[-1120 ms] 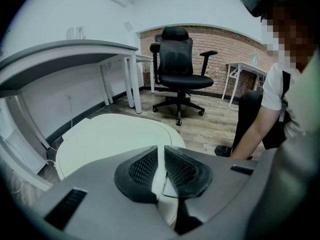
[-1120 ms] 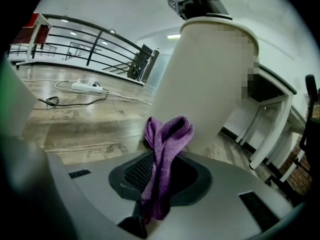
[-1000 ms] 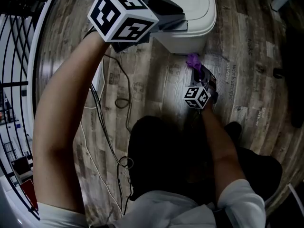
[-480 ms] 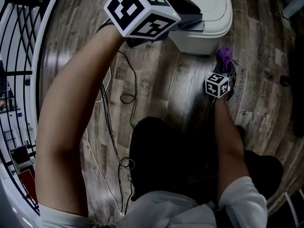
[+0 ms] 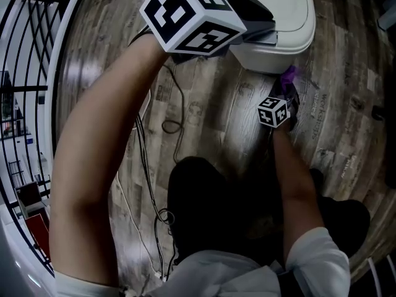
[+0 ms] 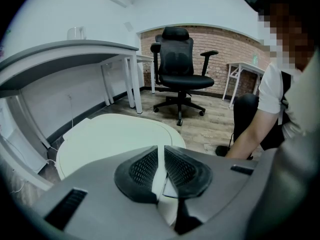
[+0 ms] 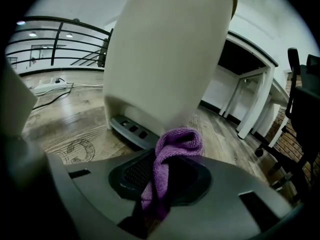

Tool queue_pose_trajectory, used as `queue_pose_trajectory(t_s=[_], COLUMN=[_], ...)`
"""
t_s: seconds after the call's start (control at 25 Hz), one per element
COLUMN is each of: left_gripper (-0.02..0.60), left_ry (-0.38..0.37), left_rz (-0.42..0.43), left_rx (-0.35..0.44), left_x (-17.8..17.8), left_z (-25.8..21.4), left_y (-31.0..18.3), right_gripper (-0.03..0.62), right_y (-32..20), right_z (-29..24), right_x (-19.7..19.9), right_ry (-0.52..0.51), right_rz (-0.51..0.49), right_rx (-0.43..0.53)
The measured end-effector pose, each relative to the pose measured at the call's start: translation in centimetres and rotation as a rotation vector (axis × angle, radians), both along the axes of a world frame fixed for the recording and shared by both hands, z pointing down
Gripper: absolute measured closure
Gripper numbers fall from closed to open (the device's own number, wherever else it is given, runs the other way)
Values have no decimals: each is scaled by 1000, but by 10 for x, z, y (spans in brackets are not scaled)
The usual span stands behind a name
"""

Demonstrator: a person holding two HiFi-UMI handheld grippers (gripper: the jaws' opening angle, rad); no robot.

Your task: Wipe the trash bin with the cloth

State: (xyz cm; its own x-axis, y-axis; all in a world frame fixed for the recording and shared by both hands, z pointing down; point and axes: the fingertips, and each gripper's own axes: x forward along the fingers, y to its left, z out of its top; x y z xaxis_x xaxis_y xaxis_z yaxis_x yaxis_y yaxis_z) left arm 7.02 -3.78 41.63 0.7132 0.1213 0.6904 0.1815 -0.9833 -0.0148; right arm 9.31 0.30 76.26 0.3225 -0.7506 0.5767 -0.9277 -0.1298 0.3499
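Left gripper (image 6: 161,156), jaws pressed together, parked over the trash bin (image 5: 281,17) lid, likely steadying it; right gripper (image 7: 162,176), jaws half-closed on the bunched purple cloth (image 7: 177,140), low just beside the bin's lower wall, placed to wipe there.

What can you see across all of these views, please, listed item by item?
trash bin: one, white, standing on the floor ahead
cloth: one, purple, between the right gripper's jaws, close to the bin's base
floor: one, grey wood-look planks, under everything
cables: several, dark and white, on the floor left of the bin
railing: one, black, far left
office chair: one, black, beyond the bin by the brick wall
desks: at least two, pale, along the walls
left gripper: one, grey, jaws together, over the bin's lid
right gripper: one, grey, shut on the cloth
arms: two, bare, white sleeves
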Motion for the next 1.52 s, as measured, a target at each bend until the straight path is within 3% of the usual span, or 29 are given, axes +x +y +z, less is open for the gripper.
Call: queue_pose_trajectory(t_s=[0.16, 0.6, 0.96, 1.28, 1.44, 1.52], left_gripper=[540, 540, 542, 543, 543, 543], left_ry=[-1, 2, 6, 28, 48, 106], left_rz=[4, 0, -2, -7, 4, -1], left_rx=[-2, 1, -1, 38, 74, 88], left_x=[0, 0, 0, 1, -1, -7], left_z=[-2, -1, -2, -3, -3, -12], left_y=[0, 1, 1, 1, 7, 11], right_gripper=[508, 508, 508, 508, 508, 508], right_y=[-2, -34, -46, -33, -14, -9], right_z=[1, 0, 2, -38, -62, -74], right_x=[-17, -83, -149, -206, -216, -210], right_ry=[9, 36, 71, 76, 123, 164], right_rz=[-25, -254, -508, -754, -878, -918], right_rx=[-5, -17, -45, 32, 45, 50])
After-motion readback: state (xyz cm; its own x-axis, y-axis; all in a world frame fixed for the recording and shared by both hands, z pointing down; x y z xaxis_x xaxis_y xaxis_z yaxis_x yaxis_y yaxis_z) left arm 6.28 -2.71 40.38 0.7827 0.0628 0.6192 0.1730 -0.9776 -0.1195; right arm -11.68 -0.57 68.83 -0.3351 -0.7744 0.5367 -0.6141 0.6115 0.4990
